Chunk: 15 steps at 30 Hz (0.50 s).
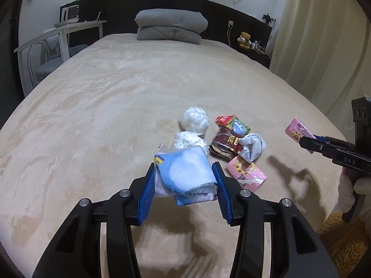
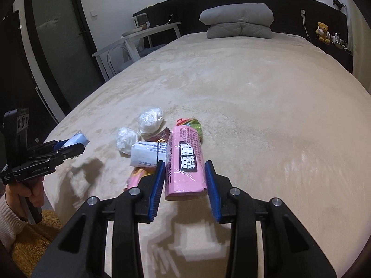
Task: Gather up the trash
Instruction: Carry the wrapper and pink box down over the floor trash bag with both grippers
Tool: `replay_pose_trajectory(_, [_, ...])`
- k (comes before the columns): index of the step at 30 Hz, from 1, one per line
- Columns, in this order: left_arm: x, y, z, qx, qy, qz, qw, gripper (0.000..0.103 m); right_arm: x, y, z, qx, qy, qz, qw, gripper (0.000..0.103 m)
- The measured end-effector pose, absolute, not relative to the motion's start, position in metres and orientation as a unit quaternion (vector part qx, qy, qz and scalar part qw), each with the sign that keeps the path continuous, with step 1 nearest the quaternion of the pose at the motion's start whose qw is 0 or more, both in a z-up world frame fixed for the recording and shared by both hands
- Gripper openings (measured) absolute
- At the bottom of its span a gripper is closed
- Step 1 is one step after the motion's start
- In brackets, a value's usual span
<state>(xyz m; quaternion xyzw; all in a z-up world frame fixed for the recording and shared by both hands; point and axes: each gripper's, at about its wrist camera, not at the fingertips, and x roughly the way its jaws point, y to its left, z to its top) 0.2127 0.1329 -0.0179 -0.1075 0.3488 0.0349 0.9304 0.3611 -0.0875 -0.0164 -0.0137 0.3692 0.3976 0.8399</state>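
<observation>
The left gripper (image 1: 184, 169) is closed partway, its blue pads clamping a blue-and-clear plastic wrapper (image 1: 185, 171) lifted just above the bed (image 1: 116, 92). The right gripper (image 2: 184, 171) pinches a pink packet (image 2: 185, 162) between its pads, also raised off the blanket.

The remaining trash pile lies on the bed near its foot edge: two balls of crumpled white plastic (image 1: 194, 119) at 12 o'clock from the left gripper, a dark brown snack wrapper (image 1: 226, 143) and a crumpled white paper (image 1: 251, 147) at 1 o'clock, and a second pink wrapper (image 1: 247, 173) at 3 o'clock. Beyond the pile, open blanket stretches to the grey folded bedding (image 1: 171, 26) at the headboard.

Both grippers point across the bed, the right well apart at 3 o'clock of the left.
</observation>
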Motion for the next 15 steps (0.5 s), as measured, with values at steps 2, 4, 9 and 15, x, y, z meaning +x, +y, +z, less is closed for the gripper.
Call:
replay_pose_trajectory(2, [0.201,0.128,-0.013,-0.119,0.336,0.035,0.934,0.046,0.349,-0.095,-0.015,0.000,0.371,0.395,0.840,0.036])
replay_pose_trajectory(4, [0.189,0.123,-0.008,-0.127,0.322,0.032,0.938,0.046,0.336,-0.104,-0.013,0.013,0.369,0.394,0.842,0.036])
replay_pose_trajectory(9, [0.162,0.105,-0.012,-0.139,0.307,0.023,0.941,0.046,0.303,-0.124,-0.009,0.041,0.363,0.391,0.845,0.036])
replay_pose_trajectory(15, [0.128,0.079,-0.020,-0.143,0.297,0.016,0.944,0.046,0.267,-0.141,-0.009,0.055,0.356,0.389,0.848,0.036])
